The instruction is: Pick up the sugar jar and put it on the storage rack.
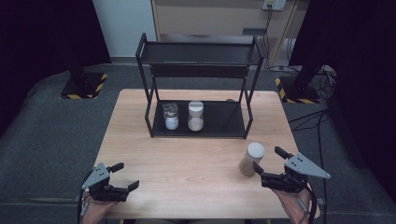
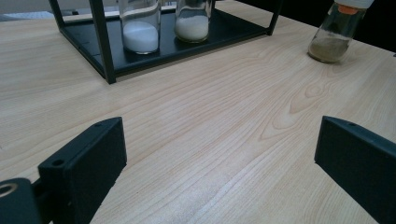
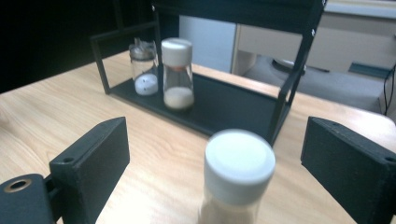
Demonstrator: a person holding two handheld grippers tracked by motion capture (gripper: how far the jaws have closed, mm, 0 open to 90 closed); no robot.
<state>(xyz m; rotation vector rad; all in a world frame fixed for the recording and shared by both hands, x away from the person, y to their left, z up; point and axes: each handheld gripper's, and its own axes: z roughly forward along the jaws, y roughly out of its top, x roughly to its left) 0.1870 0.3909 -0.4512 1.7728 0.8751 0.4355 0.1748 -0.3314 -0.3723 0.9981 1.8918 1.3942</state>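
I hold my right gripper (image 1: 267, 166) low with its jaws spread wide, either side of the white-capped glass jar of tan powder (image 1: 251, 159), not yet touching it, ready to clamp. The jar stands on the pale wooden table (image 1: 187, 158), in front of the black metal rack (image 1: 200, 121) holding two similar jars. My left gripper (image 1: 125, 176) rests open, empty.

No words, labels, brands or numbers can be read here. The jars (image 1: 195, 115) are unlabelled, and the rack (image 1: 201, 52) is plain too.
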